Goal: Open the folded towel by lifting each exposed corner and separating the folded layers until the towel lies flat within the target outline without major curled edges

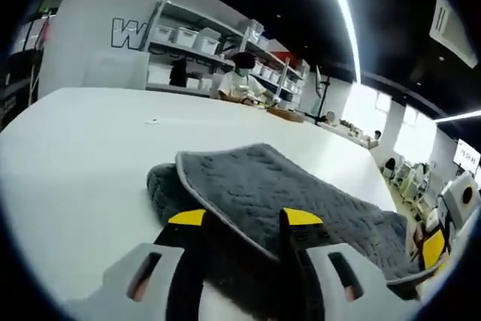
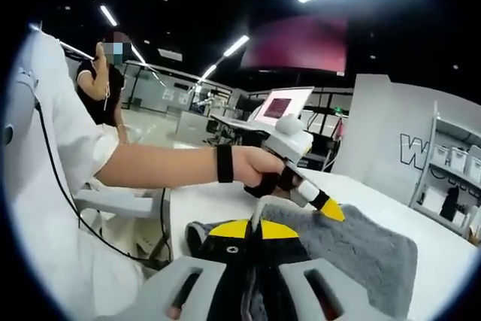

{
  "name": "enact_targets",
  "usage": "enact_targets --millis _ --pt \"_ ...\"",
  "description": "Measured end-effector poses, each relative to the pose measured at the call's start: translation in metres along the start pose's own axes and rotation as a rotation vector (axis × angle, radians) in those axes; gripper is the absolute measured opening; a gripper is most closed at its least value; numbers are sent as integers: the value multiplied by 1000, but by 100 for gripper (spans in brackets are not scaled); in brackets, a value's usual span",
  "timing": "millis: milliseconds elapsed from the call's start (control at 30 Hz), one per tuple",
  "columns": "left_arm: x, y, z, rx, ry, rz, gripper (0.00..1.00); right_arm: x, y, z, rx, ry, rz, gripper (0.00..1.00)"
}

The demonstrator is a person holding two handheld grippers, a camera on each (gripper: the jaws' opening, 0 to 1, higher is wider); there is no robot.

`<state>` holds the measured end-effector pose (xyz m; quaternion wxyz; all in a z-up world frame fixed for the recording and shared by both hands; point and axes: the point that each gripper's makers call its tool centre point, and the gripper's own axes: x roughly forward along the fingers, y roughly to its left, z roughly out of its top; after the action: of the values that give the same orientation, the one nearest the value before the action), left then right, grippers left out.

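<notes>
A dark grey quilted towel (image 1: 263,186) lies folded on the white table (image 1: 75,171), its top layer's pale edge running diagonally toward me. My left gripper (image 1: 244,219) stands open, its yellow-tipped jaws astride that edge and the fold below it. In the right gripper view the towel (image 2: 361,249) spreads to the right, and my right gripper (image 2: 254,231) is shut on a thin edge of it that stands up between the yellow tips. A person's hand holds the left gripper (image 2: 319,202) just above the towel's far side. The right gripper (image 1: 434,249) shows at the towel's right end.
Shelves with white bins (image 1: 195,39) stand behind the table, and a seated person (image 1: 242,80) works at its far end. A small speck (image 1: 152,120) lies on the table. A standing person (image 2: 101,73) and a lit screen (image 2: 282,107) are beyond the table's edge.
</notes>
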<state>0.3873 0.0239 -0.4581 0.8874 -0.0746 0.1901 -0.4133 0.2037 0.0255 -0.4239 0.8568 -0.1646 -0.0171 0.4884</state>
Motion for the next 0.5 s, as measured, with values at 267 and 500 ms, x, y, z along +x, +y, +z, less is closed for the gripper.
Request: enact_targets --millis 267,500 --pt "3 13 3 -20 1 49 33 1 2 -2 4 2 9 0" --pt "9 21 7 -68 -27 35 31 2 2 -3 3 6 8 0"
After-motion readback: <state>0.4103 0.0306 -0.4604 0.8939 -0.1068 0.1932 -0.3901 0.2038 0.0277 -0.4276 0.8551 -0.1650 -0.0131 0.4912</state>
